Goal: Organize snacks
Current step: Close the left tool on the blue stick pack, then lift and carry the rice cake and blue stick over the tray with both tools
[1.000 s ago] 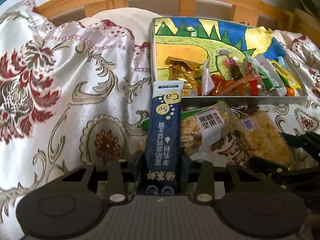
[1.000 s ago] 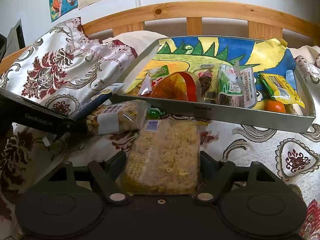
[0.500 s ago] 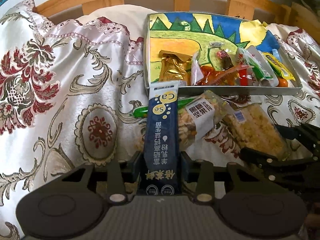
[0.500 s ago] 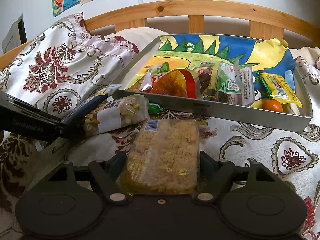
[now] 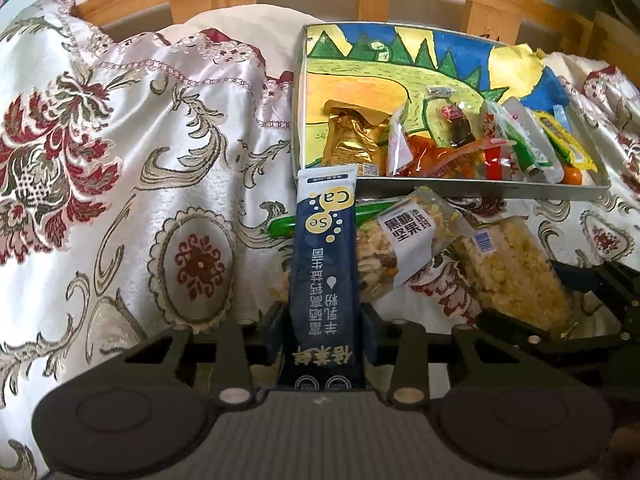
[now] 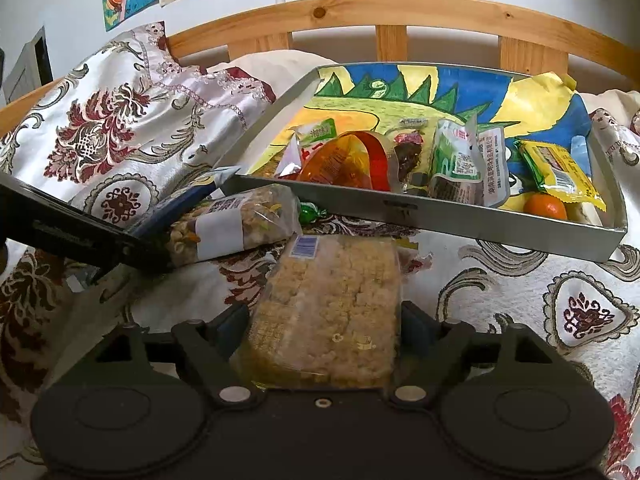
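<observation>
Left gripper (image 5: 325, 320), lower centre, jaws closing on blue sachet (image 5: 324, 264); right gripper (image 6: 322, 320), lower centre, jaws opening around rice-cake pack (image 6: 332, 308); tray (image 6: 440, 216) above.

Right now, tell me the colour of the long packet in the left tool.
Dark navy blue packet with a white top end and yellow dots; clearest in the left wrist view.

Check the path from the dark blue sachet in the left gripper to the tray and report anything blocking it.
Only the near wall of the grey metal tray stands between. The dark blue stick sachet sits between the closing jaws of the left gripper, its far end at that wall, so it must clear it. Snacks crowd the tray behind the wall.
</observation>
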A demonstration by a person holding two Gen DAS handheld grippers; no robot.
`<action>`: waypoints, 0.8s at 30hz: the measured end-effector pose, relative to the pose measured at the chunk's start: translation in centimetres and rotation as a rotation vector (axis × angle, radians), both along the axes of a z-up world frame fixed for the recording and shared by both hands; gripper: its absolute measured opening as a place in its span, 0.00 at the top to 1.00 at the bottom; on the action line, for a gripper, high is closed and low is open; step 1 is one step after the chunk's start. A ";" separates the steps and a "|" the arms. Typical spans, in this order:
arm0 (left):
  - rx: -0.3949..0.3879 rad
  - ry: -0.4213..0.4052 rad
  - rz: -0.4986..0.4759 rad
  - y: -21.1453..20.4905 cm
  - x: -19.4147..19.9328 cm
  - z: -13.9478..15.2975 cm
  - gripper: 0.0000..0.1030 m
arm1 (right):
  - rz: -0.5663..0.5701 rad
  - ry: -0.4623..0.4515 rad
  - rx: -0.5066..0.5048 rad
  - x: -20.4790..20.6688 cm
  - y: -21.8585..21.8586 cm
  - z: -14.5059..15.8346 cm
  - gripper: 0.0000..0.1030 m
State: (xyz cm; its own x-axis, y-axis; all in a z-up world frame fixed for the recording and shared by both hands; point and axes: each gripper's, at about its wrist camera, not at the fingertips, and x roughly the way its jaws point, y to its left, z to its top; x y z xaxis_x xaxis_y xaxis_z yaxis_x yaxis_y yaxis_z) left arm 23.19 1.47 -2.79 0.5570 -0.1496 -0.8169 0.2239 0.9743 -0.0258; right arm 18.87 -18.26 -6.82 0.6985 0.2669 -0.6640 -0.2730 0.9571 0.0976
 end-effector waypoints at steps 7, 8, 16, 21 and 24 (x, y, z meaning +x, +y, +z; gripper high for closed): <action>0.017 -0.009 0.004 -0.9 -1.6 0.7 0.61 | 0.000 -0.004 -0.033 -0.2 0.3 0.0 0.21; 0.021 -0.009 0.009 -1.1 -1.7 0.8 0.61 | -0.001 -0.006 -0.036 -0.3 0.3 0.0 0.23; 0.005 -0.021 0.012 -2.4 -3.1 1.9 0.61 | -0.009 -0.021 -0.054 -1.2 0.3 0.4 0.25; -0.019 -0.015 0.013 -2.7 -3.8 2.0 0.62 | -0.014 -0.029 -0.040 -1.7 -0.1 0.9 0.26; -0.029 -0.014 0.008 -2.7 -4.2 2.1 0.62 | -0.019 -0.033 -0.042 -2.0 -0.3 1.2 0.26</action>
